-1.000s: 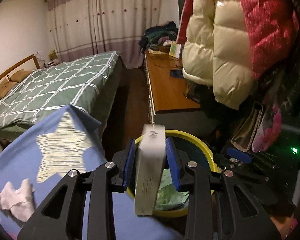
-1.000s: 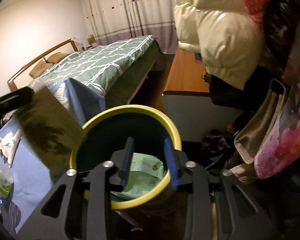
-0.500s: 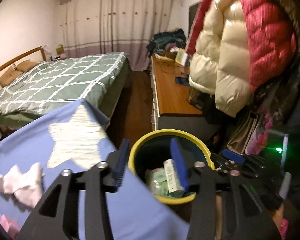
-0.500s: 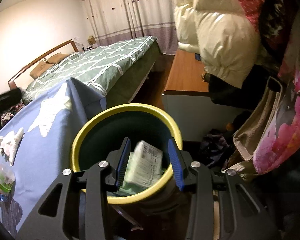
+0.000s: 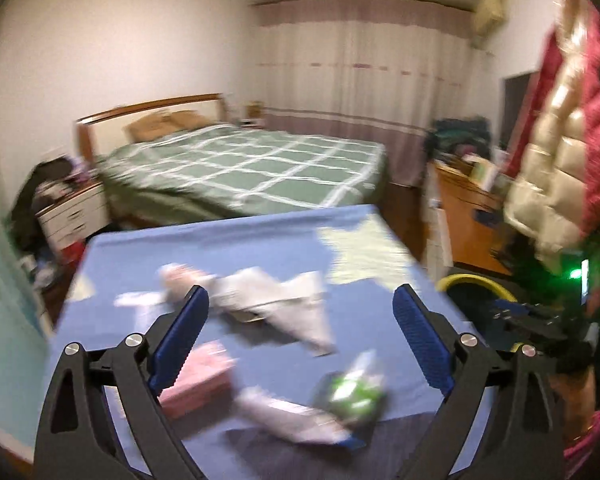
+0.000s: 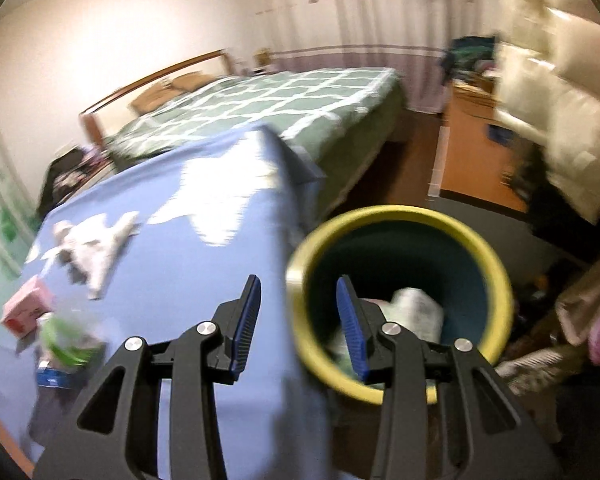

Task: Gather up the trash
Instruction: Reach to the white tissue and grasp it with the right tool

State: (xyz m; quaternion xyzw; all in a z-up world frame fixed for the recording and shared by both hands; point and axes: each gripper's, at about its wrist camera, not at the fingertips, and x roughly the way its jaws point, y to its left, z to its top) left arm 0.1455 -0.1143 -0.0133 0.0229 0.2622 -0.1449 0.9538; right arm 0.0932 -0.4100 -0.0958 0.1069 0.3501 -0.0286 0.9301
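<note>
The left gripper (image 5: 300, 338), jaws opening and empty, faces the crumpled tissue (image 5: 278, 306) on the blue cloth (image 5: 260, 248), dead ahead, its length seemingly crosswise; the right gripper (image 6: 298, 322), empty, part-open, hangs by the bin (image 6: 396, 216)

Motion blur smears the trash on the counter (image 5: 260, 364); the green-and-white wrapper (image 5: 354, 394) and pink packet (image 5: 198, 380) stay unreadable.

Yellow-rimmed dark bin (image 6: 400, 216) holds wrappers; crumpled tissue (image 5: 276, 304), pink pack (image 5: 200, 384) and green wrapper (image 5: 352, 392) lie on blue cloth (image 5: 236, 248)
</note>
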